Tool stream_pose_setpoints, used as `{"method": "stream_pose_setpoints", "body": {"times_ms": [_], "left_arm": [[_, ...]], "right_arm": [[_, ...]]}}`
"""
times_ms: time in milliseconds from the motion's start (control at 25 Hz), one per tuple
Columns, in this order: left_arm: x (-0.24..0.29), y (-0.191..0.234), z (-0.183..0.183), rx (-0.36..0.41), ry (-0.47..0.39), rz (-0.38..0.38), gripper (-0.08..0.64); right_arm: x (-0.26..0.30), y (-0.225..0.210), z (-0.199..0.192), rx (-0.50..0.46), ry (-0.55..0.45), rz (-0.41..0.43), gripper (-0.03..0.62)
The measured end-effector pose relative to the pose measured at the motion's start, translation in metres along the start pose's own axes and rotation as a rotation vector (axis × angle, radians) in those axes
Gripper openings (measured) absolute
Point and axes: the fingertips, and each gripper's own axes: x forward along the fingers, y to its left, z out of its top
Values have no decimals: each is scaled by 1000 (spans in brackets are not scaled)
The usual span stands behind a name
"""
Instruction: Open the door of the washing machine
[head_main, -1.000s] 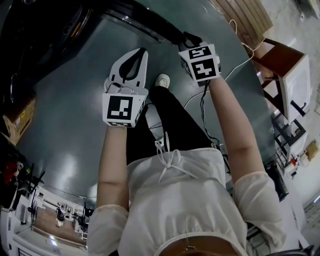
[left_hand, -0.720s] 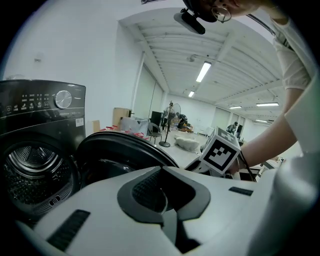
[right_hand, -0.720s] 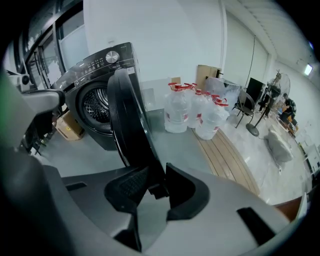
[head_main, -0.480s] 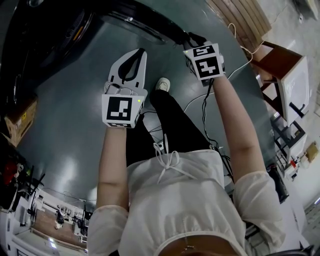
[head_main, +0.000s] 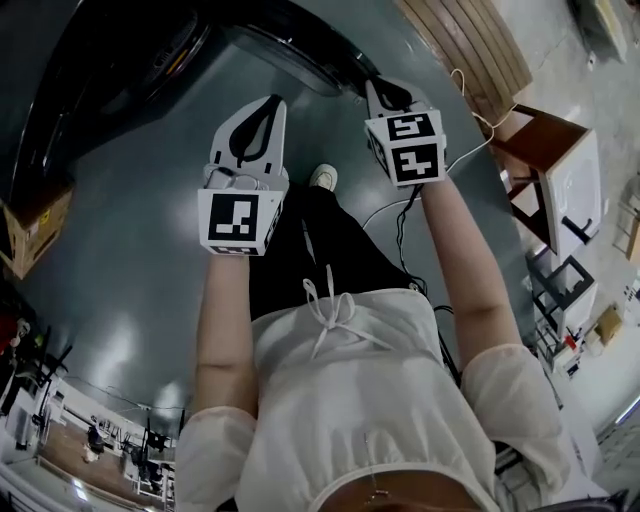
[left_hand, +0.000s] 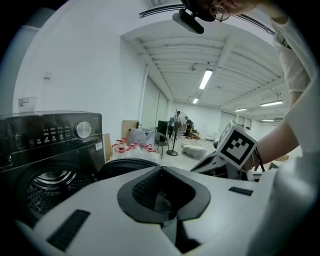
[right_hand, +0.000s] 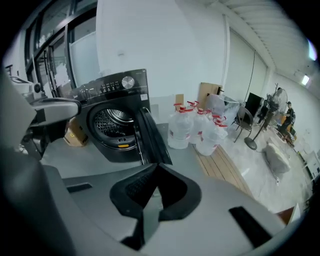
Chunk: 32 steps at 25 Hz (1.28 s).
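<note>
Grey-green floor (head_main: 130, 260) spreads glossy beneath both grippers, catching the ceiling lights. Ahead of the left gripper (head_main: 272, 102), whose jaws are pressed together on nothing, stands the dark washing machine (left_hand: 50, 150). Its door (right_hand: 150, 135) already hangs open, beyond the tips of the right gripper (right_hand: 157, 165). That gripper's jaws have just been closing and meet empty. Water jugs (right_hand: 195, 132) cluster right of the door, by wooden planks (right_hand: 220, 165). A cardboard box (right_hand: 75, 135) sits left of the machine. White wall (right_hand: 150, 40) rises behind it, and strip lights (left_hand: 206, 79) line the ceiling.
</note>
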Motion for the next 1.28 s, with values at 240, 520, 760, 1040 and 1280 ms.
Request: {"method": "stream_pose_setpoints", "body": {"times_ms": [240, 520, 760, 1040, 1280], "left_arm": [[-53, 47, 31, 5, -37, 48, 23], [-131, 118, 67, 3, -78, 134, 23], [-215, 172, 93, 28, -113, 225, 23], [-302, 209, 126, 32, -158, 407, 23], [-353, 211, 151, 12, -193, 538, 23]], "right_arm": [[-29, 47, 71, -9, -129, 22, 8], [-60, 131, 160, -86, -306, 86, 8], [-91, 216, 230, -155, -443, 153, 8], [-125, 290, 287, -248, -543, 285, 8], [-161, 330, 320, -338, -631, 401, 7]]}}
